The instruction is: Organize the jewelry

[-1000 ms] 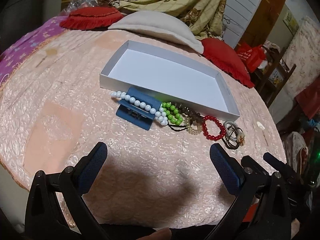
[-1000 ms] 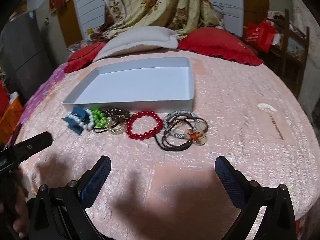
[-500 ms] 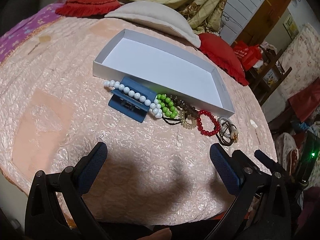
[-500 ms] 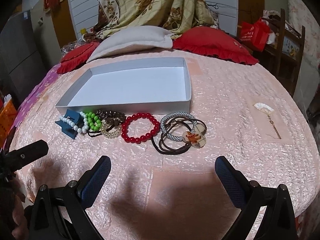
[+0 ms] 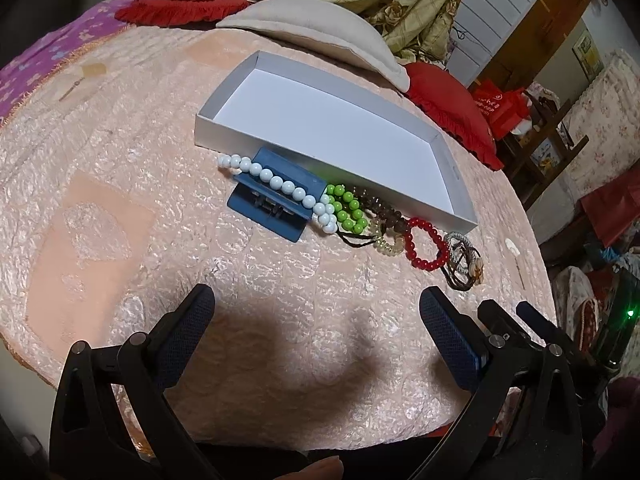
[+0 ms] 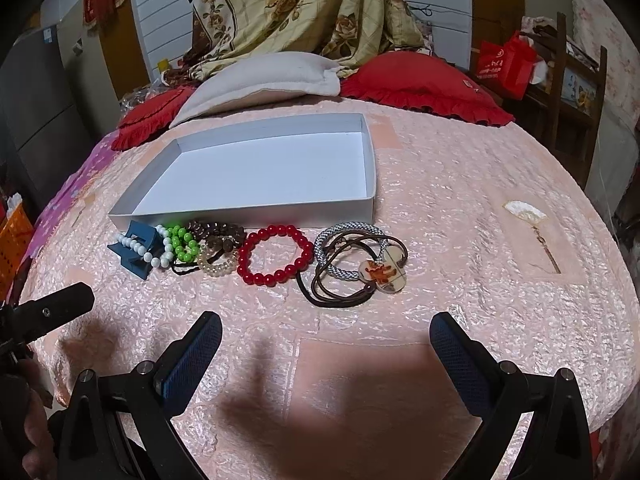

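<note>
An empty white tray (image 5: 224,136) (image 6: 240,214) lies on the pink bedspread. Along its near wall runs a row of jewelry: a white bead strand (image 5: 276,184) (image 6: 136,246) draped over a blue hair clip (image 5: 264,216) (image 6: 134,262), a green bead bracelet (image 5: 346,208) (image 6: 184,242), brown beads (image 6: 218,234), a clear coil tie (image 6: 216,262), a red bead bracelet (image 5: 426,244) (image 6: 274,254), and a grey rope bracelet with brown cords and a pendant (image 6: 360,262). My left gripper (image 5: 316,320) and right gripper (image 6: 326,340) are open and empty, short of the row.
A beige pillow (image 6: 260,80) and red cushions (image 6: 424,84) lie behind the tray. A small shell hairpin (image 6: 528,220) lies at the right. The bed's edge falls away on the right, with chairs and bags (image 6: 508,64) beyond.
Both grippers have drifted slightly closer to the jewelry row and tilted; the left view now looks more steeply down. Nothing on the bed has moved.
</note>
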`<state>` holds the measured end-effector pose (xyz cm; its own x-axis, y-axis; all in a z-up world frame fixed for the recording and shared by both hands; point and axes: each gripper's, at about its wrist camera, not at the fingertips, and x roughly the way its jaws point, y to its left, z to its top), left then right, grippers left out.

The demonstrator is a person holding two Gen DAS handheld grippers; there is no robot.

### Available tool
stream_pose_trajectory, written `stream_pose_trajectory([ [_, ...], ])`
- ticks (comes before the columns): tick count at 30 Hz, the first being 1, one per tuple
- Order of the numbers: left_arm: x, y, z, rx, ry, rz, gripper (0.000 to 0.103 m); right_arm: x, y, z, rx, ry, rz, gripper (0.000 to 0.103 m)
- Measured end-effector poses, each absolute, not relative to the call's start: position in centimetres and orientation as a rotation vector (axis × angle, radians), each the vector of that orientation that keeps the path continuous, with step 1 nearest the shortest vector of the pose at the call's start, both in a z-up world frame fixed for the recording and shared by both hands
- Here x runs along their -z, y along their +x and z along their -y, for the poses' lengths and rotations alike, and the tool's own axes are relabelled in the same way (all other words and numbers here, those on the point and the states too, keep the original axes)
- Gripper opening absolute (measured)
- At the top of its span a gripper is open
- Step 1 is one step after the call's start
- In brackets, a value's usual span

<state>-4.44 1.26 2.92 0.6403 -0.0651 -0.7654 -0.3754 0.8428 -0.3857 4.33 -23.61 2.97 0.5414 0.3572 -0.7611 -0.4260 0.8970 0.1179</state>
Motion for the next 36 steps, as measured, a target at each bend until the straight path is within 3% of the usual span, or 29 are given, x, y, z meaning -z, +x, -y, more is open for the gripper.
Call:
stream_pose_trajectory([
  [21, -3.5, -4.6, -0.6, -0.211, -0.501, -0.833, 0.102, -2.9, 3.6, 21.1, -0.482, -0.202, -0.851, 0.103],
  [36, -5.0, -4.2, -3.1, -0.153, -0.440, -0.805, 0.103, -3.3, 3.9, 22.7, -0.462, -0.132, -0.856, 0.103],
])
